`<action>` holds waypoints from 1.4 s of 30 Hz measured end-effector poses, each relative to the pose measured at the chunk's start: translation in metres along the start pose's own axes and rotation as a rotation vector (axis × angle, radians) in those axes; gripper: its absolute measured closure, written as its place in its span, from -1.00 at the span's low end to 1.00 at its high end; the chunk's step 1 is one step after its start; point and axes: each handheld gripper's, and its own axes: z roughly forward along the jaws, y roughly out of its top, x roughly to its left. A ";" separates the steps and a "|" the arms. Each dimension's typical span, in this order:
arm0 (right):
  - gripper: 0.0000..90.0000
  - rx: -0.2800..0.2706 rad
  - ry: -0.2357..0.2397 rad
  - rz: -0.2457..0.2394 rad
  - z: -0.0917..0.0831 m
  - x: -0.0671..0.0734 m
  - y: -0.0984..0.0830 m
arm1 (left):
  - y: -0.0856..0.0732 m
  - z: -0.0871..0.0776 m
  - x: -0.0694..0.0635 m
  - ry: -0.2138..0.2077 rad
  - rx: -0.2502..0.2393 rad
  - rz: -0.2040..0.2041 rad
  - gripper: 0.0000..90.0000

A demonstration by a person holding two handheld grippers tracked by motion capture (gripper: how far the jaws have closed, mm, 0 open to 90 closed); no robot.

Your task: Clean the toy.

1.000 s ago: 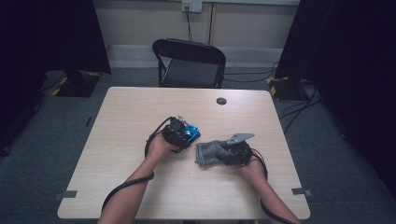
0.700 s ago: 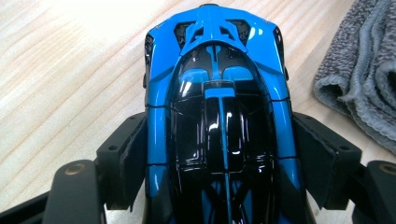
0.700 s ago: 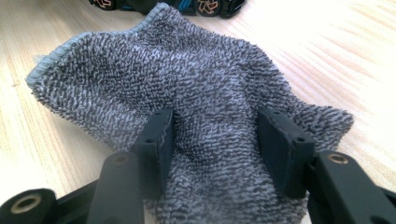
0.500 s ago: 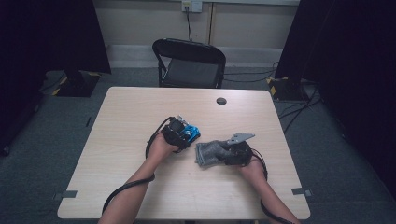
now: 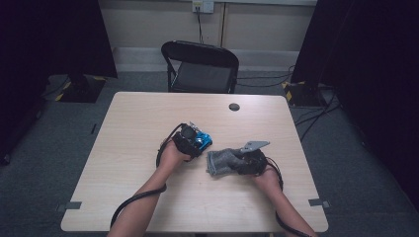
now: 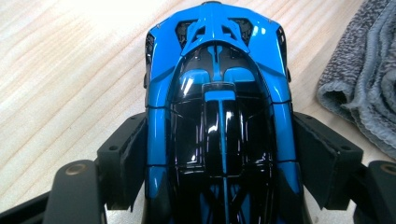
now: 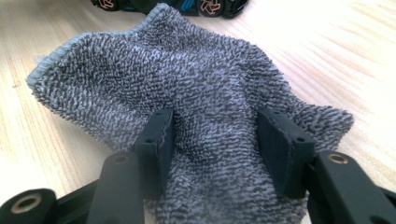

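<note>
Car and cloth gripped on the counter (image 5: pixel 138 123)
High view: left hand-held gripper (image 5: pixel 193 141) clamps the blue car (image 5: pixel 202 141), right hand-held gripper (image 5: pixel 236 163) pinches the grey cloth (image 5: pixel 220 162) beside it. Gripper views: pads press the car's flanks (image 6: pixel 217 121); cloth (image 7: pixel 196 84) bunches between jaws

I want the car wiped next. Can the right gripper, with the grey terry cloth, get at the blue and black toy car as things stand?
Probably yes. The right gripper clamps the grey terry cloth, whose free edge lies beside the blue and black toy car; only bare wooden table lies between. The left gripper clamps the car's sides, leaving its roof free.
</note>
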 end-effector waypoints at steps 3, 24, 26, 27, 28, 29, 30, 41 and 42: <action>0.05 -0.001 0.001 0.001 0.000 0.000 0.000 | -0.001 0.001 0.003 -0.029 -0.008 -0.015 -0.46; 0.11 -0.006 0.002 0.010 0.000 -0.002 0.000 | -0.004 -0.006 0.005 -0.021 -0.030 -0.049 -0.37; 0.11 -0.005 0.001 0.012 0.000 -0.002 0.000 | -0.005 -0.008 0.005 -0.018 -0.028 -0.043 -0.37; 0.11 -0.004 -0.001 0.013 0.000 -0.001 0.000 | -0.005 -0.009 0.004 -0.019 -0.033 -0.043 -0.37; 0.13 -0.003 -0.002 0.014 0.000 -0.001 0.000 | -0.005 -0.011 0.004 -0.023 -0.036 -0.046 -0.37; 0.15 -0.001 -0.005 0.014 0.000 -0.001 0.000 | -0.004 -0.013 0.004 -0.022 -0.038 -0.040 -0.37; 0.19 0.002 -0.011 0.015 0.000 -0.001 0.001 | -0.004 -0.016 0.004 -0.016 -0.042 -0.034 -0.37; 0.75 0.040 -0.033 0.069 0.000 0.000 0.007 | -0.010 -0.043 -0.011 -0.071 -0.062 0.024 -0.37; 0.76 0.035 -0.025 0.094 0.000 -0.001 0.007 | -0.012 -0.046 -0.013 -0.076 -0.065 0.030 -0.37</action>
